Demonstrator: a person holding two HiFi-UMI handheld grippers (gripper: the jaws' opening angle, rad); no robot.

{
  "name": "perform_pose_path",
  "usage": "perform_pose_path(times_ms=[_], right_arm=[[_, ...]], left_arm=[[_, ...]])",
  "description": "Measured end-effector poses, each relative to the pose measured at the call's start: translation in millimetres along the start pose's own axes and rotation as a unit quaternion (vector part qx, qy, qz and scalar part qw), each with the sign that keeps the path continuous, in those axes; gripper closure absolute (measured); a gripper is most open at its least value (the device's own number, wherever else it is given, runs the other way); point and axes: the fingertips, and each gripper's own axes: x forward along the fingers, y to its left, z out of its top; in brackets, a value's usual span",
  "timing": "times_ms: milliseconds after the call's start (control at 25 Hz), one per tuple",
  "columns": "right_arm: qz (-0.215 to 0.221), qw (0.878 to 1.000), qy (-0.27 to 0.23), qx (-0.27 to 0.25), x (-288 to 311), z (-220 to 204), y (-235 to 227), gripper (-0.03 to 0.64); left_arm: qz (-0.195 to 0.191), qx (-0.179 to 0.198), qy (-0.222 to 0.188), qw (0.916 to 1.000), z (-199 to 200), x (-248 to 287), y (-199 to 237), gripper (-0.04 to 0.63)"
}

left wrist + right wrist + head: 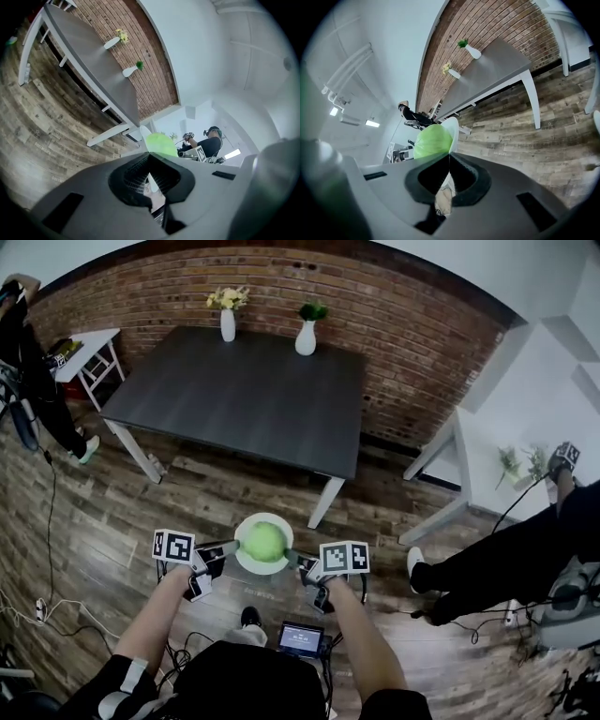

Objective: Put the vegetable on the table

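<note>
The carrying step is in hand. The vegetable [264, 542], a round pale-green head (a cabbage or lettuce, by the look of it), sits on a white plate [243, 560] held in the air in front of the dark table [244, 395], well short of its near edge and over the wooden floor [112, 512].

The left gripper [230, 547] pinches the plate's rim on one side and the right gripper [298, 561] pinches it on the other. In each gripper view the jaws stand almost together, with only the thin rim between them and the green head just beyond. Neither gripper touches the vegetable itself.

The tabletop is bare apart from two white vases [228, 324] at its far edge, against the brick wall.

The next move, as I judge it, calls for walking the plate forward to the table with both grips level, so that the round head does not roll off, and setting it down on the near part of the table, well apart from the vases, before opening either pair of jaws.
</note>
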Motion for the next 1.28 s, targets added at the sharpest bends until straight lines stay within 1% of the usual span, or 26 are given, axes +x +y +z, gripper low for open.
perform_pose_path(times_ms=[80, 240, 640, 760, 840, 960, 1080, 1200, 1280], right_arm=[[-0.001, 1.0, -0.004, -0.001, 13.1, 17.0, 2.3, 0.606], [-0.002, 1.0, -0.007, 0.002, 35.8, 42.2, 8.8, 0.606], [0.002, 1.0, 0.011, 0.006, 79.5, 87.3, 3.1, 0.606], [0.007, 1.0, 0.016, 0.006, 92.7, 105.3, -3.5, 0.606], [0.011, 1.0, 0.018, 0.004, 100.0, 123.1, -7.7, 0.606], [0.016, 1.0, 0.023, 0.002, 109.2, 153.7, -17.6, 0.606], [0.02, 0.999, 0.028, -0.002, 115.9, 188.2, -28.3, 0.606], [0.025, 0.999, 0.034, -0.005, 117.9, 226.4, -39.7, 0.606], [0.026, 0.999, 0.039, -0.007, 117.7, 251.5, -47.8, 0.606]], left_arm=[[-0.002, -0.007, 0.002, 1.0, 18.8, -2.7, 8.8, 0.592], [-0.006, -0.003, 0.005, 1.0, 51.7, -10.3, 19.8, 0.592], [-0.002, -0.018, -0.011, 0.9998, 101.7, -14.6, 52.7, 0.592], [0.002, -0.007, -0.015, 0.9999, 122.5, -10.6, 62.0, 0.592], [0.004, -0.004, -0.018, 0.9998, 140.0, -5.3, 67.2, 0.592], [0.011, -0.02, -0.02, 0.9995, 164.5, 7.7, 79.2, 0.592], [0.015, -0.004, -0.025, 0.9996, 197.6, 24.2, 84.8, 0.592], [0.004, -0.04, -0.037, 0.9985, 226.9, 47.7, 81.3, 0.592], [0.015, -0.033, -0.039, 0.9986, 247.2, 61.6, 88.0, 0.592]])
